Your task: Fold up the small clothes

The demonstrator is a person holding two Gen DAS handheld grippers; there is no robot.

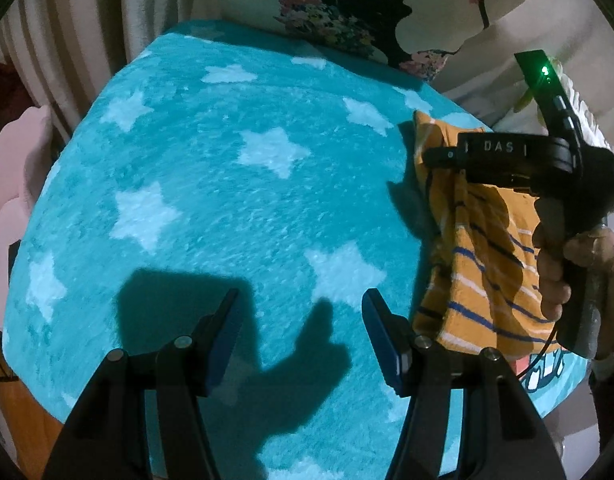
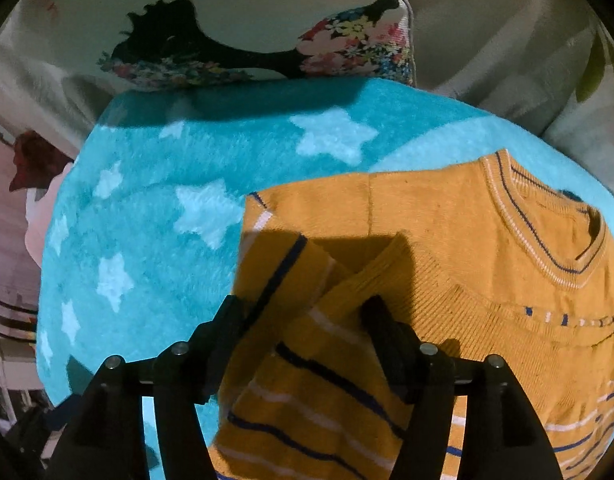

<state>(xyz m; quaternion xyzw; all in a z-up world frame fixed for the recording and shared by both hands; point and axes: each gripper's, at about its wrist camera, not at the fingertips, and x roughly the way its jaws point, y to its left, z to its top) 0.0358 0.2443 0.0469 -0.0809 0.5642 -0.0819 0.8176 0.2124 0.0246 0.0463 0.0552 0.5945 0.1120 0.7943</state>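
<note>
The left gripper [image 1: 301, 336] has its fingers [image 1: 227, 320] parted over bare blanket [image 1: 227, 184], nothing between them and only their shadow beneath; it grasps nothing. To its right in the same view, the right gripper [image 1: 443, 156], carried in a hand [image 1: 563, 268], points down over the jumper [image 1: 483, 264]. Its own camera shows its fingers [image 2: 377, 312] spread wide, the jaws standing either side of a folded sleeve [image 2: 303, 276], with the pads not visibly pinching the knit; I read it as released, the cloth lying slack between the jaws.

The jumper, orange with blue and white stripes, lies on the right part of the teal starred blanket, collar [image 2: 555, 240] at the far right. One sleeve is already laid across the chest, so the fold looks begun, not finished: the body is not yet doubled over. The step in hand seems to be setting down that sleeve.

Next, I judge, the right gripper must lift clear without dragging the sleeve back out, and a fresh hold is needed, probably on the hem or the other sleeve. Neither is clearly in view, so which comes first is uncertain. The left gripper stands well apart from the jumper and would have to come across. Soft knit on a fluffy blanket may catch and bunch.
</note>
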